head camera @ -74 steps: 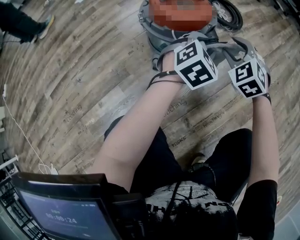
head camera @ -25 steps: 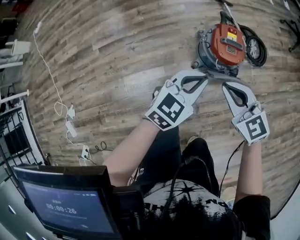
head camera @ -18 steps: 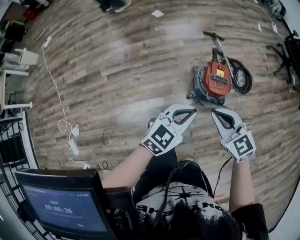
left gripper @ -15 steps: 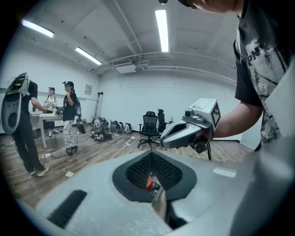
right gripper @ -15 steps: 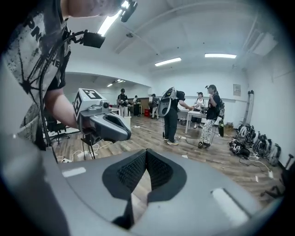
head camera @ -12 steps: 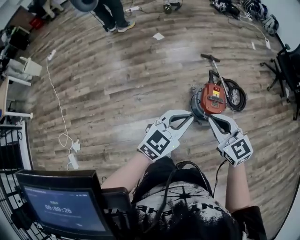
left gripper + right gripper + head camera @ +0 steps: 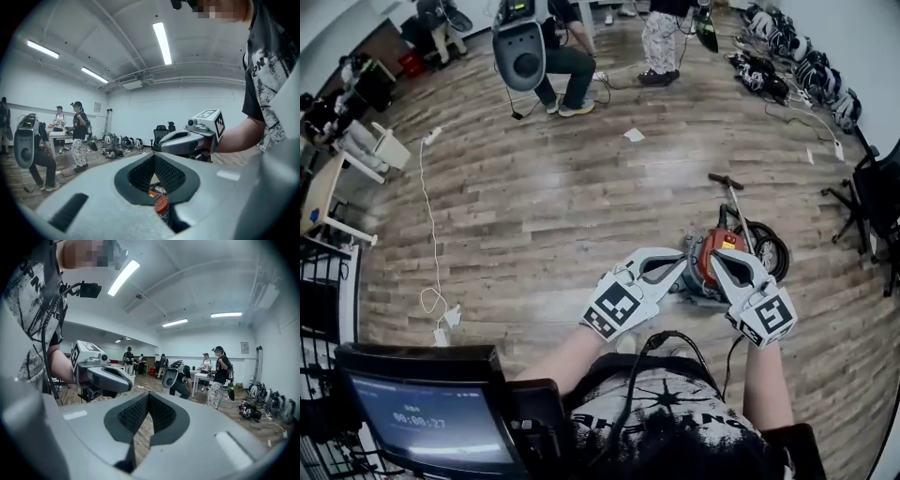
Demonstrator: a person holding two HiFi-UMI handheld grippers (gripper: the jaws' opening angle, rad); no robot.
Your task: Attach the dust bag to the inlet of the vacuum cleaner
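Head view: the vacuum cleaner (image 7: 701,266) stands on the floor (image 7: 544,216) at 12 o'clock from both tongs and well below them, its handle (image 7: 733,202) running on towards 12. Left tongs (image 7: 680,263) and right tongs (image 7: 713,255) are pressed together, empty; the right looks nearer. No dust bag shows

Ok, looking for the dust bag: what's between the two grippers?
Nothing held. In the head view, the gap between left gripper and right gripper shows only the vacuum cleaner on the floor.
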